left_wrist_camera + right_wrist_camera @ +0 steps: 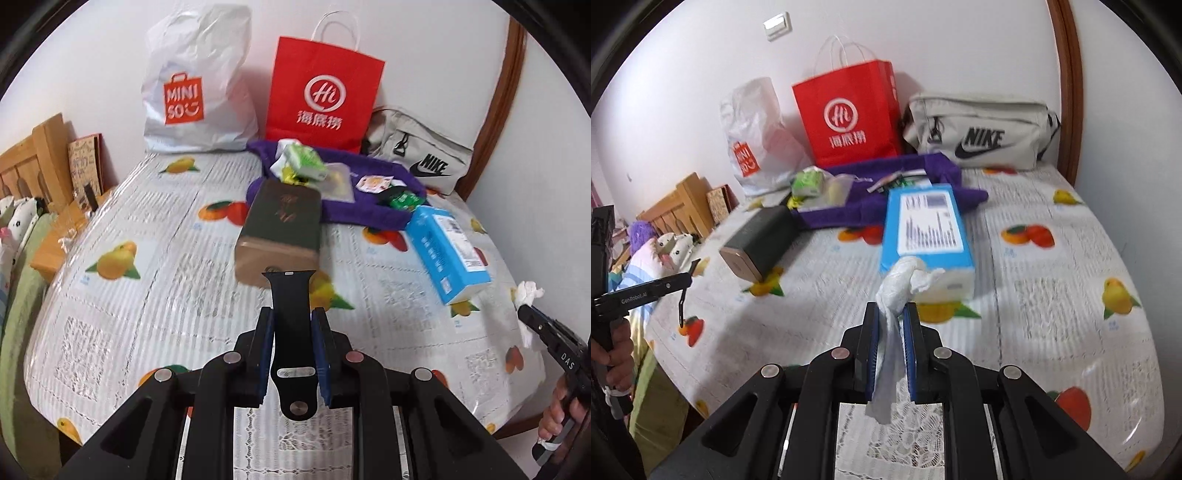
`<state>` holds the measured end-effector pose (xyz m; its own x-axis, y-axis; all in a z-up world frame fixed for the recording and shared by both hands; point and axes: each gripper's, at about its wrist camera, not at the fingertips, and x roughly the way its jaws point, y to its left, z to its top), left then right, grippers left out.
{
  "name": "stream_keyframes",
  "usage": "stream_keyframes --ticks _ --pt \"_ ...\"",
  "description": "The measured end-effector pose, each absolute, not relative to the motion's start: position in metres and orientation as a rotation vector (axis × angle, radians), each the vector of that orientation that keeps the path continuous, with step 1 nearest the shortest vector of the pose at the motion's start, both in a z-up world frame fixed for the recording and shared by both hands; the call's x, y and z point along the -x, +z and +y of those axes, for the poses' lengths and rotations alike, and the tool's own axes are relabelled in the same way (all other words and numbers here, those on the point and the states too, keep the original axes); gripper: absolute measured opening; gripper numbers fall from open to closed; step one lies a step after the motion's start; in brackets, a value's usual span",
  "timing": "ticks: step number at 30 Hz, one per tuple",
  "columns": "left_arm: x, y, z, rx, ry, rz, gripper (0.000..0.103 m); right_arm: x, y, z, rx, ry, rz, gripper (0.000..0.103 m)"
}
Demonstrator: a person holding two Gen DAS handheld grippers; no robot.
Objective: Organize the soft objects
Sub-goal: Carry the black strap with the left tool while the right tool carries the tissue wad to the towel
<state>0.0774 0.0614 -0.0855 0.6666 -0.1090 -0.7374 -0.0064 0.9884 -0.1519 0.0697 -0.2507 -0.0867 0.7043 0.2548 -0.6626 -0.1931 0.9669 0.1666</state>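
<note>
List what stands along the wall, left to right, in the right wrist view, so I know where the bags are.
White Miniso plastic bag → red paper bag → grey Nike bag.

Each matte black, angular plastic tool, left (291, 317) and right (891, 312), carries blue finger pads (872, 347), round silver screws and white lettering; bare-skinned hands grip them.
</note>
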Motion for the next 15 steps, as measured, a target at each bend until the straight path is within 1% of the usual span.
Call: stream_keyframes --ticks 6,15 --pt "-0.080 -0.064 0.056 0.143 -0.070 0.813 0.020 -0.076 -0.061 -0.250 -0.087 0.268 0.719 0.013" --pt "-0.099 -0.046 0.057 0.135 -0.049 0.804 0.020 -0.098 -0.048 -0.249 -0.083 0.281 0.717 0.013"
